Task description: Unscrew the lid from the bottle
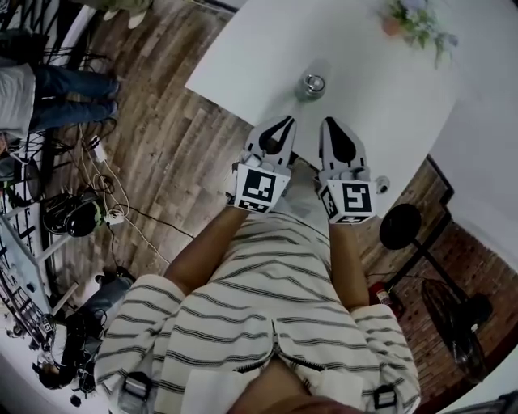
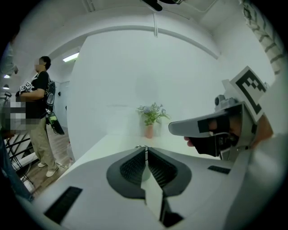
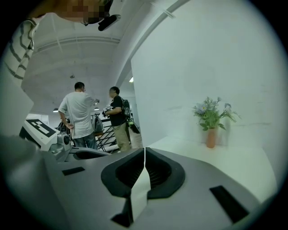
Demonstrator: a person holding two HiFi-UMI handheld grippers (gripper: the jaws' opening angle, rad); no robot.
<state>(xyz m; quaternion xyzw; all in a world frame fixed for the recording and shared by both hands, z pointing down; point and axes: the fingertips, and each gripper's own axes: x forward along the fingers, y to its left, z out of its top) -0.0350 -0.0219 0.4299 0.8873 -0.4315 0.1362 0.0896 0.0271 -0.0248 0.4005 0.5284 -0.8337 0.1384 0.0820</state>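
Observation:
A small clear bottle with a metal lid (image 1: 312, 83) stands upright on the white table (image 1: 380, 113), just beyond both grippers. My left gripper (image 1: 286, 121) and right gripper (image 1: 328, 121) hover side by side over the table's near edge, tips pointing at the bottle without touching it. Both are shut with nothing between the pads. In the left gripper view the shut jaws meet on my left gripper (image 2: 146, 149), and a sliver of the lid (image 2: 140, 147) peeks over their tips. My right gripper (image 2: 174, 128) shows there too. In the right gripper view, my right gripper (image 3: 144, 150) has its jaws pressed together.
A vase of flowers (image 1: 414, 23) stands at the table's far side, behind the bottle. People (image 3: 80, 114) stand to the left beside a rack. Cables and gear (image 1: 77, 212) lie on the wooden floor at left. A black stand (image 1: 402, 227) sits at right.

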